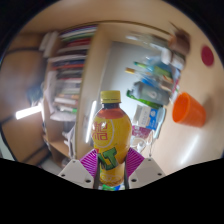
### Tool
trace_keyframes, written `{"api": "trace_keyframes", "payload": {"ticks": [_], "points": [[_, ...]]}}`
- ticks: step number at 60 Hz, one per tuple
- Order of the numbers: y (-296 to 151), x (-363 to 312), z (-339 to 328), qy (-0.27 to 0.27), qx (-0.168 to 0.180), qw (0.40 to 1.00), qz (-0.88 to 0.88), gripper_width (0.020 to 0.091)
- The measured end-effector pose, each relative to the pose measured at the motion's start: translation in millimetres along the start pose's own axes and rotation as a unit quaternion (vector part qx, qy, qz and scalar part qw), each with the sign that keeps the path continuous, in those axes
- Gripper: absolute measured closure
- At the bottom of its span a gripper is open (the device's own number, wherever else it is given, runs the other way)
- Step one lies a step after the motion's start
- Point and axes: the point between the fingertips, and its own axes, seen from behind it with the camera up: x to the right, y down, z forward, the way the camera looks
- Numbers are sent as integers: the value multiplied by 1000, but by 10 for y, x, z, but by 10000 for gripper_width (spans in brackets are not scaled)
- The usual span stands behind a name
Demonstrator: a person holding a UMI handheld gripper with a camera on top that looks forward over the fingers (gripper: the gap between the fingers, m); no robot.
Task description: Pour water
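a: holding steady, the gripper (111, 165) has both fingers pressed against a bottle (110, 140); the magenta pads (91, 161) show on either side of its lower body, touching the label.

b: bottle details?

a: yellow cap (111, 98), amber drink inside, orange and green label. it appears upright relative to the fingers, filling the space between them. no support under it is visible.

b: surroundings?

a: the whole scene looks tilted. beyond the bottle and to one side, an orange cup (187, 109) sits on a pale table (185, 150). between cup and bottle lies a cluster of small bottles and packets (150, 95), blue and green wrapping, contents unreadable.

b: cup touching the bottle?

a: no, well apart. the cluster sits nearer, just beside the bottle's shoulder in view, though depth is unclear.

b: background?

a: a bookshelf (70, 70) packed with books behind the bottle, and a lit strip lamp (28, 112) on the far side from the cup.
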Motion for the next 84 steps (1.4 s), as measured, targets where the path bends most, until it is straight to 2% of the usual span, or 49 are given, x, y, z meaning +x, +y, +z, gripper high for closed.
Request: {"api": "trace_keyframes", "payload": {"ticks": [6,14,20,31,42,46,55,60,64,68,71,75,84], "points": [[-103,251,-11,-4,-24,985,170,762],[-234,230,-42,-42,-21,943,331,760],[-262,209,-33,-51,-34,912,405,760],[-322,176,-13,-55,-40,881,468,761],[-320,291,-51,-33,-41,890,453,762],[-379,237,-93,-22,-45,912,407,762],[-737,-317,-245,-68,-68,982,164,763],[-1133,-841,-411,-84,-34,994,-56,762],[-1673,-1008,-667,-81,26,966,-246,759],[-2186,-1146,-812,-40,100,910,-401,758],[-2521,-1088,-931,-10,132,866,-482,760],[-2867,-816,-1065,17,144,831,-536,760],[-3172,257,-1097,111,116,812,-561,761]]}}
